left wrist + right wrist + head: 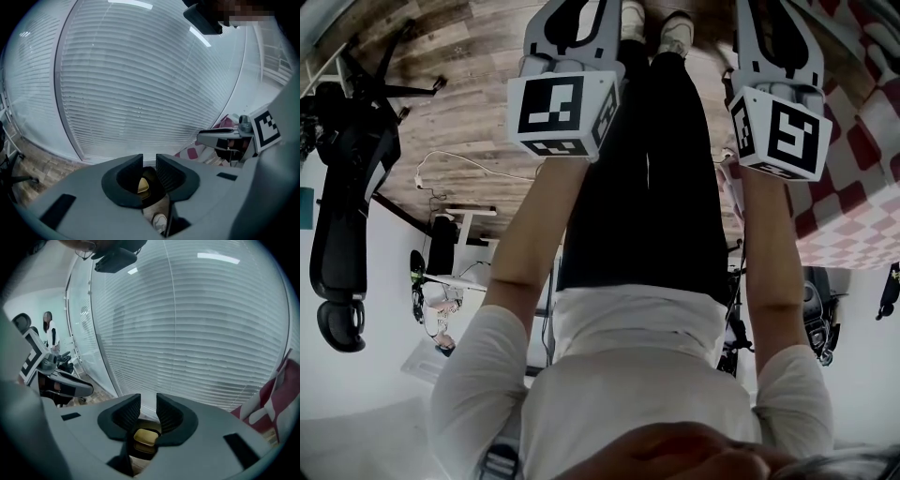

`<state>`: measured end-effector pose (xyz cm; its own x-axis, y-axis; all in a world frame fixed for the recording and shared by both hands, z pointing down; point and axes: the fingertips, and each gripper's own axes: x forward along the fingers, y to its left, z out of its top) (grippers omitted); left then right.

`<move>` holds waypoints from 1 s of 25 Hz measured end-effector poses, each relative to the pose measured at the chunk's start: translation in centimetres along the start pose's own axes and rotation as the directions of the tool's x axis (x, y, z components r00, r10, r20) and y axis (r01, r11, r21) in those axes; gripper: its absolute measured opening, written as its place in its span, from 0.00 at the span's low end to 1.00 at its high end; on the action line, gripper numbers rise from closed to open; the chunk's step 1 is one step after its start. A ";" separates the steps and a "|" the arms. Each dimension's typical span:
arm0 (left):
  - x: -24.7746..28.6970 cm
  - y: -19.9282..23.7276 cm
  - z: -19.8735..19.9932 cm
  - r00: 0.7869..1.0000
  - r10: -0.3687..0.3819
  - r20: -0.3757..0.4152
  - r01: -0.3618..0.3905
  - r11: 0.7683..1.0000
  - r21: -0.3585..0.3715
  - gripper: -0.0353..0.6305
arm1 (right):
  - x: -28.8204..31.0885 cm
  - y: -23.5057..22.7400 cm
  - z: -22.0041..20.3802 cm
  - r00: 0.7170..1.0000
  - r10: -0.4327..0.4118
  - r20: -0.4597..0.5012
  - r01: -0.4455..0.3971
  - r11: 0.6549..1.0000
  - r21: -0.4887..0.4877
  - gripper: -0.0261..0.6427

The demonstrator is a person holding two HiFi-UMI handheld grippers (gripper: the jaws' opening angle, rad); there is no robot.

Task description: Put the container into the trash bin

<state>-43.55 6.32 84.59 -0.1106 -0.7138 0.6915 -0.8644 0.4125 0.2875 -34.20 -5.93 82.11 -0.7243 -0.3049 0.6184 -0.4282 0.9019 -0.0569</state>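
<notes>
The left claw (149, 163) stands narrowly apart, its two dark ribbed pads facing each other across a slim gap with nothing between them. The right claw (148, 404) stands the same way, with a narrow gap and nothing held. Low inside each grey body, behind the pads, sits a brass-coloured part of the mechanism. In the head view the two claws are held side by side in front of the person and point away from the camera, the left just beside the left leg and the right just beside the right leg. There are two marker cubes (562, 114) (778, 131), one on each.

Each gripper view looks past its pads at one wide stretch of pale horizontal blinds (140, 84). Each also catches the other claw at its edge.

Beyond the claws are two white shoes (633, 14) (677, 33) on a wooden floor (469, 103). A black office chair (342, 187) stands well off to the person's left. At the right is one table under a red-and-white checked cloth (853, 187). A second person (49, 336) stands far back in the right gripper view.

The container cannot be made out in any view, so its place, its heading and its long axis cannot be told.
</notes>
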 end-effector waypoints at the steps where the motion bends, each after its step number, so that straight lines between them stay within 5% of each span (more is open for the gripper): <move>1: -0.5 -0.3 0.6 1.000 -0.004 0.009 0.004 1.000 0.002 0.17 | -0.3 0.2 0.8 1.000 0.006 0.010 -0.006 1.000 -0.006 0.21; 14: -11.3 -4.3 10.8 0.988 -0.041 0.149 0.039 0.999 0.014 0.17 | -9.2 4.5 13.3 0.985 0.081 0.152 -0.072 0.995 -0.066 0.19; 25: -21.1 -9.2 20.4 0.954 -0.109 0.278 0.090 0.993 0.080 0.17 | -18.4 6.8 24.2 0.955 0.130 0.268 -0.109 0.990 -0.093 0.16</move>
<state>-43.24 6.05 53.88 -0.1478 -0.8837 0.4441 -0.9074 0.2998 0.2947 -36.88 -1.58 51.34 -0.8918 -0.2560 0.3730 -0.2951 0.9541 -0.0508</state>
